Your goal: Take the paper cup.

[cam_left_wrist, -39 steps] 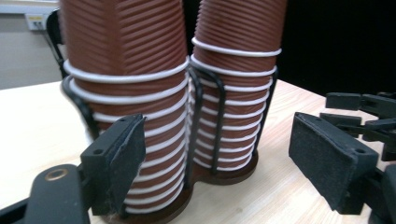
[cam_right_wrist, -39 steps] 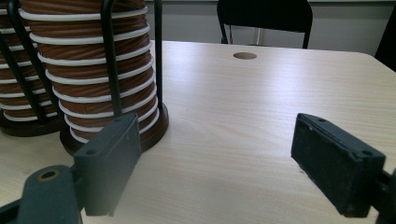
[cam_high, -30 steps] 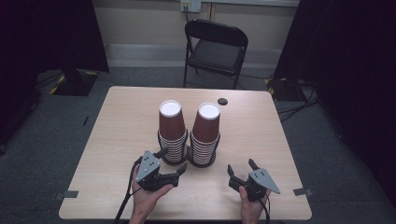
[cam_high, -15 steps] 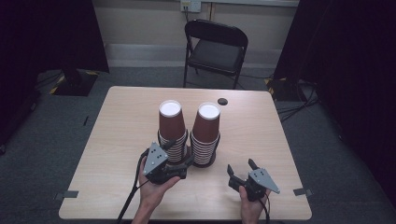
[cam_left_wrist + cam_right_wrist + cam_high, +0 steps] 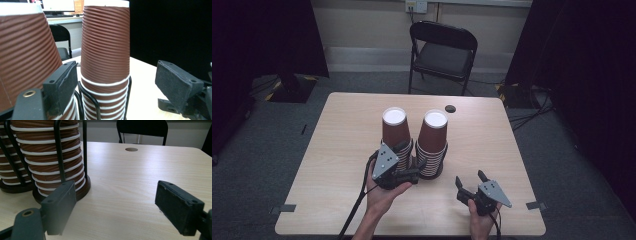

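Lately lifted the left gripper (image 5: pixel 408 161) off the near tabletop and in beside the lower rims of the left cup stack (image 5: pixel 394 131); narrowed its jaws a little, yet half-open and gripping nothing, pads clear of the cups. Likely lining up to take a cup. Kept the right gripper (image 5: pixel 469 176) low over the table (image 5: pixel 337 140), jaws wide and empty. Counted: two grippers; two stacks of brown ribbed paper cups, including the right cup stack (image 5: pixel 433 135), in two wire holders, side by side mid-table; beyond, one round hole (image 5: pixel 450 108), one folding chair (image 5: pixel 443 52)
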`<state>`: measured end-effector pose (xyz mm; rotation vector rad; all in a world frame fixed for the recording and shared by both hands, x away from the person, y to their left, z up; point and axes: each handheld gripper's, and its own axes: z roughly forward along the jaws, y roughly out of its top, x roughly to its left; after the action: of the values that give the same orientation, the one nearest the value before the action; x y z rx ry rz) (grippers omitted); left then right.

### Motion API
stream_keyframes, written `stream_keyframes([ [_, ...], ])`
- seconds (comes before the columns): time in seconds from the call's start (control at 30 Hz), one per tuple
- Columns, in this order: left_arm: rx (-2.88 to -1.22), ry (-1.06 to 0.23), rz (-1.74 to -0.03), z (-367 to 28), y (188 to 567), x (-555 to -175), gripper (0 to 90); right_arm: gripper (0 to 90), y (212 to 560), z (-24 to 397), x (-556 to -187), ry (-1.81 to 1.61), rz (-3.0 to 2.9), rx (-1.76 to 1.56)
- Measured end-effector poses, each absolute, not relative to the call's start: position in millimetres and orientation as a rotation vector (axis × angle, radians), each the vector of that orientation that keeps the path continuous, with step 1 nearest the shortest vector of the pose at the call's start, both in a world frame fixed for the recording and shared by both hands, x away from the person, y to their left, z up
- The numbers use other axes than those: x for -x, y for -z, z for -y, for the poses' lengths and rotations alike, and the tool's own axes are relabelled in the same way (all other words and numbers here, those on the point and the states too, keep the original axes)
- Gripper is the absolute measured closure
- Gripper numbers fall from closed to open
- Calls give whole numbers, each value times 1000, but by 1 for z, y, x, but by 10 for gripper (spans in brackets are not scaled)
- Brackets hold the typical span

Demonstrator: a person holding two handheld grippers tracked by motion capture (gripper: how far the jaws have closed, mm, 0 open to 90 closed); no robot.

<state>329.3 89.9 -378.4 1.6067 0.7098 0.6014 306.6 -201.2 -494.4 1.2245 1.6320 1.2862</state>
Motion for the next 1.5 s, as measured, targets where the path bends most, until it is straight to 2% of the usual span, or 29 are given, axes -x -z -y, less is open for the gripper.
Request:
stream_keyframes([
  [0.57, -1609, -637, -682, -69, 355, -345, 171, 165, 494, 201, -307, -1291, -1627, -1225],
  [1.5, -1654, -687, -752, -37, 328, -383, 160, 161, 495, 203, -306, -1309, -1617, -1227],
])
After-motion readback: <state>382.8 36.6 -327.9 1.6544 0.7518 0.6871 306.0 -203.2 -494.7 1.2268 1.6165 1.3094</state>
